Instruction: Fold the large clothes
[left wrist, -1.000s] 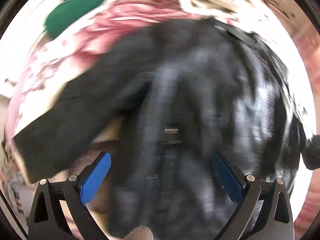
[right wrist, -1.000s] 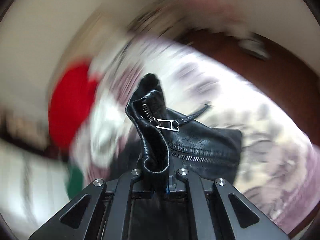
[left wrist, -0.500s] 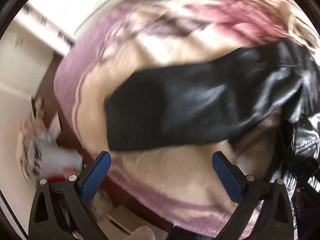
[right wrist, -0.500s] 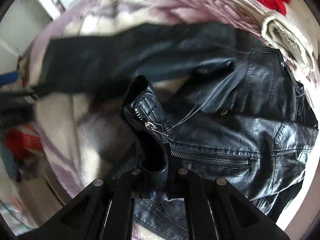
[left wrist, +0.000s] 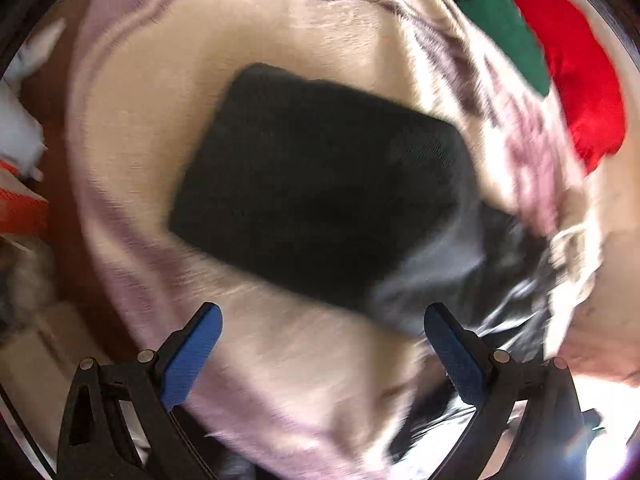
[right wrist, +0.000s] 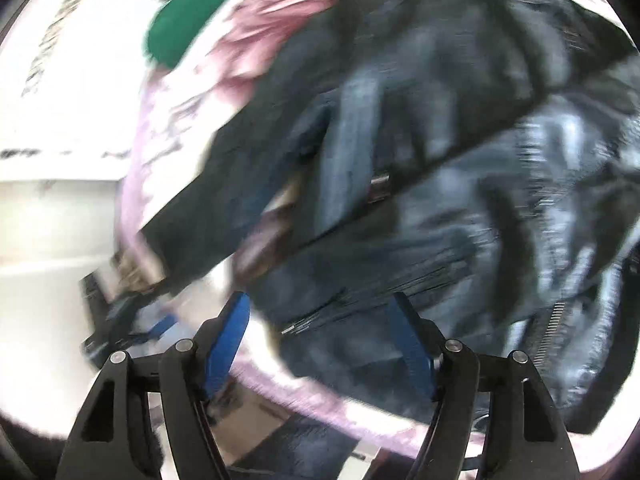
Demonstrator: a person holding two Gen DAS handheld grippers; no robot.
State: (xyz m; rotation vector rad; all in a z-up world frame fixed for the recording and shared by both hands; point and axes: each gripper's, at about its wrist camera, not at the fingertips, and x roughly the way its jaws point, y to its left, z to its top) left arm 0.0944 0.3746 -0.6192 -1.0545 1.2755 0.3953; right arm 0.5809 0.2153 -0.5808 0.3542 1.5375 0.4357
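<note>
A black leather jacket [right wrist: 460,184] with silver zips lies on a cream and lilac blanket [left wrist: 280,40]. Its sleeve end [left wrist: 320,184], with a black knit cuff, lies stretched out flat in the left wrist view. My left gripper [left wrist: 320,336] is open and empty, just above the blanket in front of the cuff. My right gripper [right wrist: 320,320] is open and empty over the jacket's lower front, near a zip [right wrist: 320,316]. Both views are blurred by motion.
A folded green cloth [left wrist: 504,28] and a red cloth [left wrist: 580,80] lie at the far side of the blanket. White furniture [right wrist: 60,100] stands to the left in the right wrist view. Floor clutter [left wrist: 20,184] lies past the blanket's left edge.
My right gripper has let go of the jacket's collar edge and opened. My left gripper has swung from over the jacket body toward the sleeve cuff, staying open.
</note>
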